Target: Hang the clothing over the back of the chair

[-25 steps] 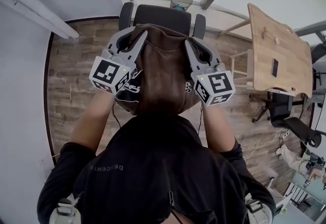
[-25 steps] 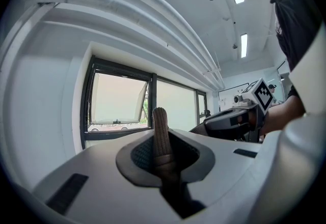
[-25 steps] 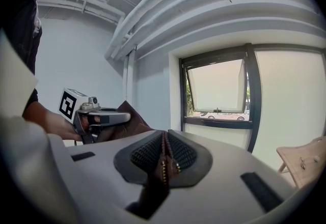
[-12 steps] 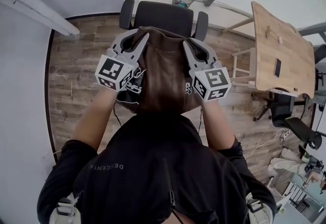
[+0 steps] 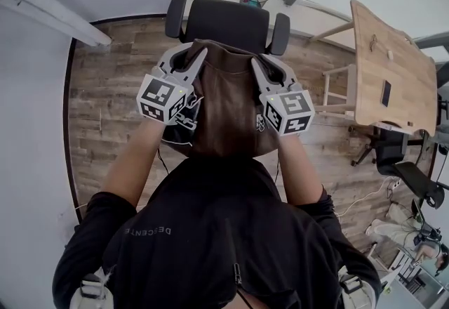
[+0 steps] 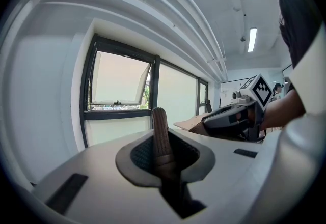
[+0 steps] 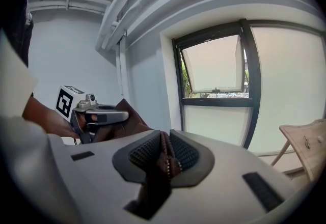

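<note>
head view: jacket edges in left tongs, loosening right tongs, at chair back

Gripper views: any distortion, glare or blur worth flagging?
Left gripper view: heavy fisheye, dark corners, window washed out, jacket sharp. Right gripper view: same fisheye and dark corners, window bright, jacket zipper crisp.

Clothing blankets the chair at frame centre, seat hidden, only the backrest's top showing. Its lower hem vanishes behind the person's hood. Right side, a dark item on the wooden table: too small to tell.
</note>
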